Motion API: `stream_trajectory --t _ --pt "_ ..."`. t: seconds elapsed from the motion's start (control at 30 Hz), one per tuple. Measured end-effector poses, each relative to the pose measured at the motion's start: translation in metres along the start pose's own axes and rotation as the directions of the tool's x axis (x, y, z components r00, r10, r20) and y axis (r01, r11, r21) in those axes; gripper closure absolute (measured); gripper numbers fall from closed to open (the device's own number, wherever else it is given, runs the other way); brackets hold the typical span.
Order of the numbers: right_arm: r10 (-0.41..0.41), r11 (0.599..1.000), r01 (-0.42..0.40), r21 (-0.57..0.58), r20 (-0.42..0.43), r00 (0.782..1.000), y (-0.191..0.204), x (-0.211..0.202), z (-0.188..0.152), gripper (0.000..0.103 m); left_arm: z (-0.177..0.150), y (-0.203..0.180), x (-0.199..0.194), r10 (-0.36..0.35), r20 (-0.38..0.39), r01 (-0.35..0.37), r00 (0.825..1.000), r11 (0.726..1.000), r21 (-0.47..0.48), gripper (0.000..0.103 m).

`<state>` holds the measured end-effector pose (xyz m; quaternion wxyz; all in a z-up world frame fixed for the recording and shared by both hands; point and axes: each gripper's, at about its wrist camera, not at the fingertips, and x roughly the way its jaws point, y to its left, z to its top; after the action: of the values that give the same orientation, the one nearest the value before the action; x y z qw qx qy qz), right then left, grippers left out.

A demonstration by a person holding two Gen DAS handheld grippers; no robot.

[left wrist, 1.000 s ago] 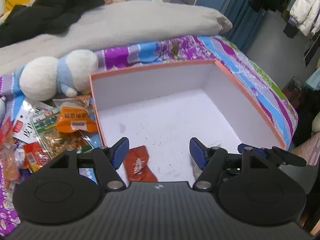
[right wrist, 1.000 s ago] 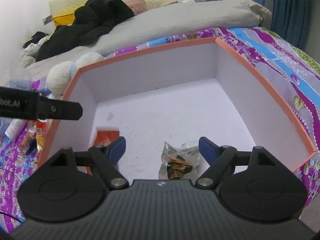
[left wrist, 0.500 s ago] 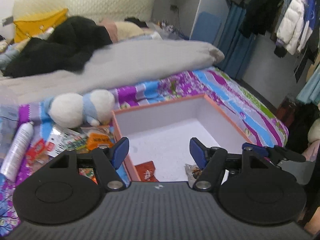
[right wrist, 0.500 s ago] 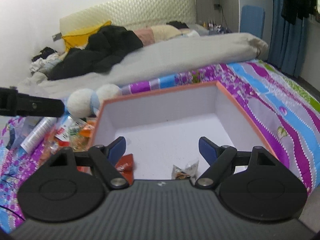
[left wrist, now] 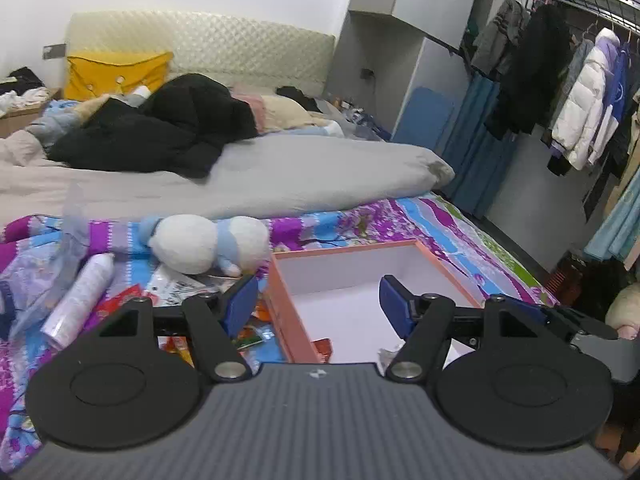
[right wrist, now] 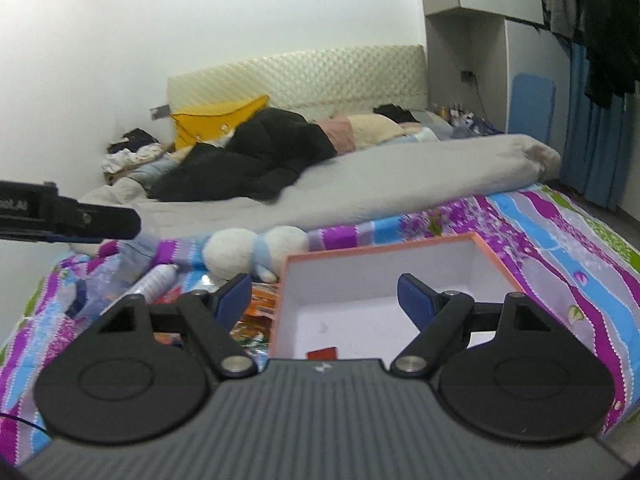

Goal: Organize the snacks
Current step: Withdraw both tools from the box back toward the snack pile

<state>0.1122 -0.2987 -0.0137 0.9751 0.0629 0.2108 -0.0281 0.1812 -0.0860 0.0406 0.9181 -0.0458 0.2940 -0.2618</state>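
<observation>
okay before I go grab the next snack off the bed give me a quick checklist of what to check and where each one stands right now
1. Left gripper empty and open: ok.
2. Right gripper empty and open: ok.
3. Orange box open, with bare floor left: ok; only a red packet and a clear wrapper show at its near edge.
4. Loose snack pile waiting left of the box: ok.
5. Plush toy and spray can crowding the pile: not ok.
6. Which packet is easiest to pinch: cannot tell, the grippers hide most of them.
</observation>
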Motion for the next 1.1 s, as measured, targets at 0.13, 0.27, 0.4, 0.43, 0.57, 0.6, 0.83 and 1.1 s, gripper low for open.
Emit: stream_trajectory --t 0.13,0.27,0.4,0.43,0.57,0.6,0.83,1.1 --pt "0.034 0.999 -0.034 -0.008 0.015 0.999 0.020 -0.011 -0.003 0.021 -0.012 0.016 -0.033 0.008 0.026 -0.007 1.000 1.000 -0.029 0.031" --pt "0.080 0.997 -0.080 0.012 -0.001 0.997 0.037 -0.019 -0.009 0.021 -0.029 0.030 -0.062 0.026 0.025 -0.025 0.999 0.999 -0.046 0.031" --pt "0.106 0.994 -0.106 0.024 -0.016 0.994 0.052 -0.027 -0.020 0.021 -0.048 0.044 -0.084 0.048 0.027 -0.047 0.998 0.997 -0.061 0.031" --pt "0.106 0.994 -0.105 0.018 -0.018 0.994 0.056 -0.029 -0.024 0.021 -0.052 0.047 -0.088 0.051 0.027 -0.049 0.998 0.997 -0.066 0.031" --pt "0.130 0.991 -0.130 0.025 -0.023 0.991 0.069 -0.038 -0.039 0.021 -0.072 0.057 -0.103 0.077 0.026 -0.075 0.997 0.994 -0.081 0.031" --pt "0.132 0.991 -0.132 0.021 -0.023 0.991 0.072 -0.039 -0.043 0.021 -0.078 0.059 -0.107 0.078 0.024 -0.076 0.997 0.993 -0.088 0.031" --pt "0.153 0.988 -0.153 0.003 -0.021 0.988 0.093 -0.057 -0.064 0.021 -0.104 0.072 -0.131 0.107 0.026 -0.104 0.994 0.988 -0.113 0.031" --pt "0.167 0.986 -0.167 0.002 -0.005 0.986 0.103 -0.063 -0.082 0.021 -0.132 0.092 -0.132 0.154 -0.005 -0.153 0.988 0.977 -0.148 0.031"
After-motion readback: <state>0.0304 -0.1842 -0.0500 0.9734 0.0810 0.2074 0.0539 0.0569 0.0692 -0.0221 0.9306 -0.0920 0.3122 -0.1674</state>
